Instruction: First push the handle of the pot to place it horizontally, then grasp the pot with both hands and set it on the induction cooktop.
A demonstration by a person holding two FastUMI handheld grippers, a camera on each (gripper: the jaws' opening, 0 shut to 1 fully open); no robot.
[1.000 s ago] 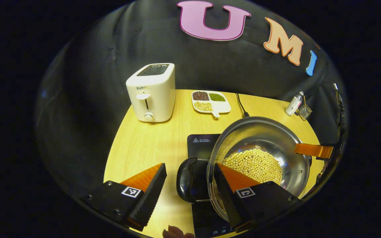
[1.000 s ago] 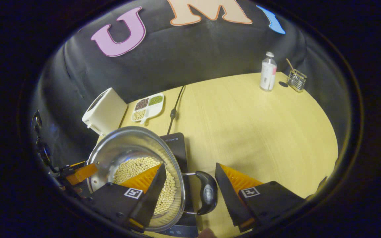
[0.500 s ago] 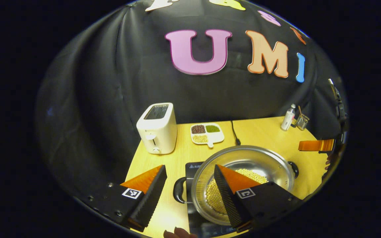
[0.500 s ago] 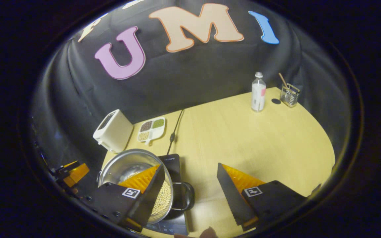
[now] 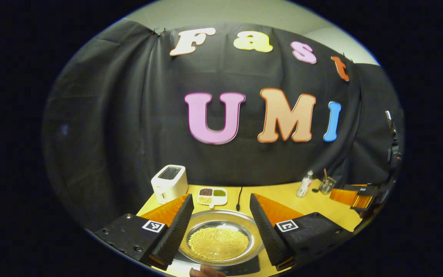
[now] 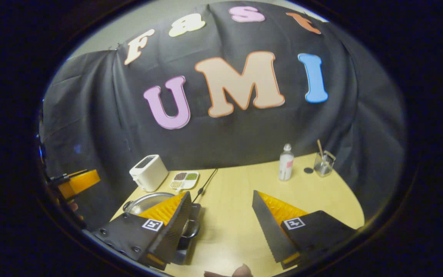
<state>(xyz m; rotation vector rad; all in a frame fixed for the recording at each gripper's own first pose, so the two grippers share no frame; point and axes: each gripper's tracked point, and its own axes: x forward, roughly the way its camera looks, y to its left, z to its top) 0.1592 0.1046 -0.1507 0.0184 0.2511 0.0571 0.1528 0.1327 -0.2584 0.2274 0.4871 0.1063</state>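
So the pot is sitting on the cooktop, a dark slab at the front of the desk, and it's got a layer of pale beans across the bottom. Looks to me like the setting-down part is done.

Left tongs are spread wide with nothing between them, hanging above the pot. Right tongs are also spread and empty, off to the pot's right over bare desk. You can see the other tongs way off at the edge in each view too.

Handling guess: steel pot plus a load of beans, so probably on the heavy side, rigid, and the shiny wall would be slippery. The beans will slide if it tips, so keep it level. I'd grab the two side handles, one per tongs, not the rim. The right handle shows in the right gripper view, a dark loop just past the near finger.

Hard to see: the left handle is hidden behind the fingers, most of the cooktop is under the pot, and its front edge is cut off at the bottom. Toaster, bean tray and bottle sit at the back, well clear.
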